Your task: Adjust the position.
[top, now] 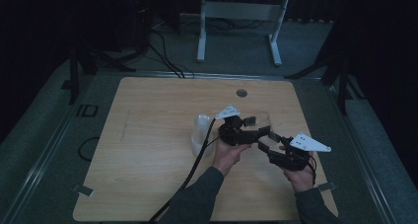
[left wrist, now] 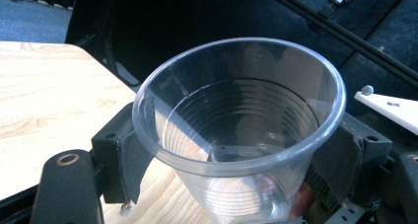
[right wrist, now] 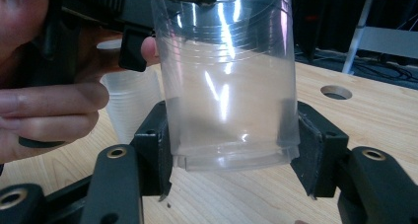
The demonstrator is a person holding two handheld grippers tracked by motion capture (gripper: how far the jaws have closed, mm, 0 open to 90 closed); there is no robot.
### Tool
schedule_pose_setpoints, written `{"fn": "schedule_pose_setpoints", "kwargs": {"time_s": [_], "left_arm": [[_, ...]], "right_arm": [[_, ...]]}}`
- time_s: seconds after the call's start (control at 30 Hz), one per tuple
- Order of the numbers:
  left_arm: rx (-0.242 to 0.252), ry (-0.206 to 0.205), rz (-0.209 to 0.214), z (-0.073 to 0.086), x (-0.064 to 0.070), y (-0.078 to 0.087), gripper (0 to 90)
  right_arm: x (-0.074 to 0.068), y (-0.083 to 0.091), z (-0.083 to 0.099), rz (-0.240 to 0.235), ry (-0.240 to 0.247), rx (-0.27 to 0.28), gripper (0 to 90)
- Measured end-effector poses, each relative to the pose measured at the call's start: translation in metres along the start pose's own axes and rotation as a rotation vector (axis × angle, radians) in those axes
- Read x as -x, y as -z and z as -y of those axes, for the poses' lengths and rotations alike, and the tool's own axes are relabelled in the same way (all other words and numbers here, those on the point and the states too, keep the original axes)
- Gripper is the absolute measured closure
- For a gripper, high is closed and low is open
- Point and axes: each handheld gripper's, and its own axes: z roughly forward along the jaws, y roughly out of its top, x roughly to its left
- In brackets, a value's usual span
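— Plastic, clear and thin, with fine ribs round the wall: that's the cup (right wrist: 227, 81) both grippers have hold of, lifted above the right part of the wooden table (top: 148, 115).

— Who holds which end?

— The left gripper (left wrist: 236, 150) has its black jaws pressed on the wall just under the rolled rim, one each side, mouth wide open toward its camera. The right gripper (right wrist: 231, 152) clamps the base, jaws touching the bottom ring on both sides. Neither is spread wide; each is closed to the cup's width.

— Is it upright?

— Tilted, I'd say, lying between the two hands in the high view.

— Anything else about?

— A stack of cloudy white cups (top: 201, 132) stands on the table just to the left of the left hand (top: 227, 154), its cable running past it. A round grommet hole (top: 241, 93) sits near the far edge. Beyond the table, a white metal frame (top: 241, 17) on the carpet.
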Motion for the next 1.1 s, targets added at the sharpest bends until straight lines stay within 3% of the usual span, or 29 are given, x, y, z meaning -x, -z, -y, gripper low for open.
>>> {"fn": "schedule_pose_setpoints", "kwargs": {"time_s": [0.53,0.83,0.87,1.1], "left_arm": [[0.009,-0.031,0.007,0.003,0.002,0.002,27.9],[-0.029,-0.091,-0.036,0.006,0.002,0.000,27.9],[-0.048,-0.122,-0.048,0.007,0.004,0.000,27.9],[-0.116,-0.239,-0.092,0.011,0.012,-0.002,27.9]], "right_arm": [[0.001,0.000,-0.003,-0.019,0.021,-0.037,38.5],[0.002,0.000,-0.005,-0.042,0.019,-0.070,30.3],[0.003,0.000,-0.007,-0.047,0.023,-0.081,30.0],[0.004,-0.004,-0.008,-0.090,0.041,-0.142,31.7]]}}
